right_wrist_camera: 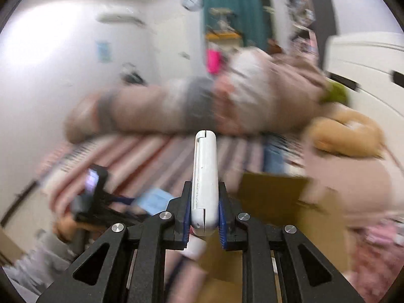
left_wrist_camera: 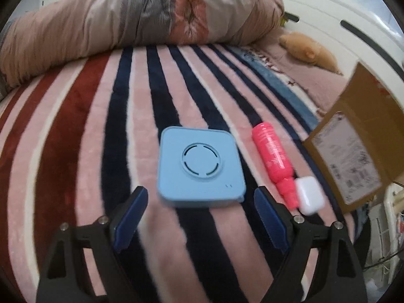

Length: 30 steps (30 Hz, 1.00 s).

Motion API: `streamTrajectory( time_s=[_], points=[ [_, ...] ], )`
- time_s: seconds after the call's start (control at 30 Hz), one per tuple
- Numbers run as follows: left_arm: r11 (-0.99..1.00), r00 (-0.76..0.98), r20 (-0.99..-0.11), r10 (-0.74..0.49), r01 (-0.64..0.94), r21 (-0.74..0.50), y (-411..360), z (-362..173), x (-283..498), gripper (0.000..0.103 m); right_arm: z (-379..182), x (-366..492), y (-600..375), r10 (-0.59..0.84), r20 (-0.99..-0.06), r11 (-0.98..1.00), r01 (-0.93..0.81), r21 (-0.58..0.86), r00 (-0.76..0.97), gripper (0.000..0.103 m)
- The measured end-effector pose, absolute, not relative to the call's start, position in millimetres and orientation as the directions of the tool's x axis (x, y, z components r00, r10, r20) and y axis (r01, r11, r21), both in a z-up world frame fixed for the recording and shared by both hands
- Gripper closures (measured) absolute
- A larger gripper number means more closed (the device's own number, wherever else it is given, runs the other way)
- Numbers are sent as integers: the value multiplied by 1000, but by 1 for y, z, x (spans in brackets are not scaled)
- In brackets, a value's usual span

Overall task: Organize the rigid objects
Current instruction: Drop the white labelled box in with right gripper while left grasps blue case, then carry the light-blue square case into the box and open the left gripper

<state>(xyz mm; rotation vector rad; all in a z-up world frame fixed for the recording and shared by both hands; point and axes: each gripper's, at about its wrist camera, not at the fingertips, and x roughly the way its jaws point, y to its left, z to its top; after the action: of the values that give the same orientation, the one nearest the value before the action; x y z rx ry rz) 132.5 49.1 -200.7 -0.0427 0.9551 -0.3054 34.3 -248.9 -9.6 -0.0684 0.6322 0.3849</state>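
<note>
blue square box (left_wrist_camera: 200,168) with a round slotted ring on its lid lies flat on my striped blanket (left_wrist_camera: 75,131), just ahead of my left gripper (left_wrist_camera: 200,199), jaws spread wide. pink bottle (left_wrist_camera: 274,155) lies at its 3 o'clock. my right gripper (right_wrist_camera: 204,209) clamps a slim white case (right_wrist_camera: 204,179) upright.

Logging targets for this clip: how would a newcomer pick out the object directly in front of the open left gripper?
Start at the striped blanket covering the bed. Just ahead of the left gripper lies a blue square box, flat on the stripes. Unlike the pink bottle and small white case to its right, it is pale blue, with a circular ring moulded into its top.
</note>
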Motion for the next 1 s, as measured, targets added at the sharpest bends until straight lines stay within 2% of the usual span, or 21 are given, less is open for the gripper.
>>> streamTrajectory(
  time_s=[0.13, 0.3, 0.4, 0.5, 0.57, 0.63, 0.8, 0.9, 1.0],
  points=[
    [969, 532, -817, -221, 211, -124, 34, -219, 154, 19, -49, 62, -288, 205, -726, 963, -269, 29, 657, 90],
    [979, 562, -805, -189, 174, -109, 29, -224, 161, 23, -76, 68, -301, 132, -781, 979, -204, 5, 610, 88],
    [978, 565, -804, -186, 181, -99, 28, -222, 158, 24, -74, 66, -306, 121, -776, 982, -187, 4, 619, 73],
    [971, 563, -798, -218, 204, -122, 31, -212, 153, 24, -65, 60, -304, 169, -751, 972, -233, 21, 638, 59],
    [965, 578, -779, -243, 223, -136, 34, -196, 146, 24, -60, 57, -296, 227, -720, 953, -302, 26, 655, 41],
    [958, 590, -762, -266, 249, -142, 36, -179, 137, 24, -51, 50, -282, 270, -677, 931, -364, 3, 685, 19],
    [919, 589, -716, -375, 336, -205, 45, -124, 108, 24, -23, 22, -226, 471, -558, 806, -591, -43, 684, 2],
    [866, 528, -700, -481, 410, -286, 46, -103, 93, 24, -26, 16, -189, 567, -573, 702, -711, -39, 592, 0],
    [826, 479, -693, -539, 461, -324, 40, -90, 81, 24, -44, 14, -152, 581, -624, 625, -777, -70, 523, 0]
  ],
)
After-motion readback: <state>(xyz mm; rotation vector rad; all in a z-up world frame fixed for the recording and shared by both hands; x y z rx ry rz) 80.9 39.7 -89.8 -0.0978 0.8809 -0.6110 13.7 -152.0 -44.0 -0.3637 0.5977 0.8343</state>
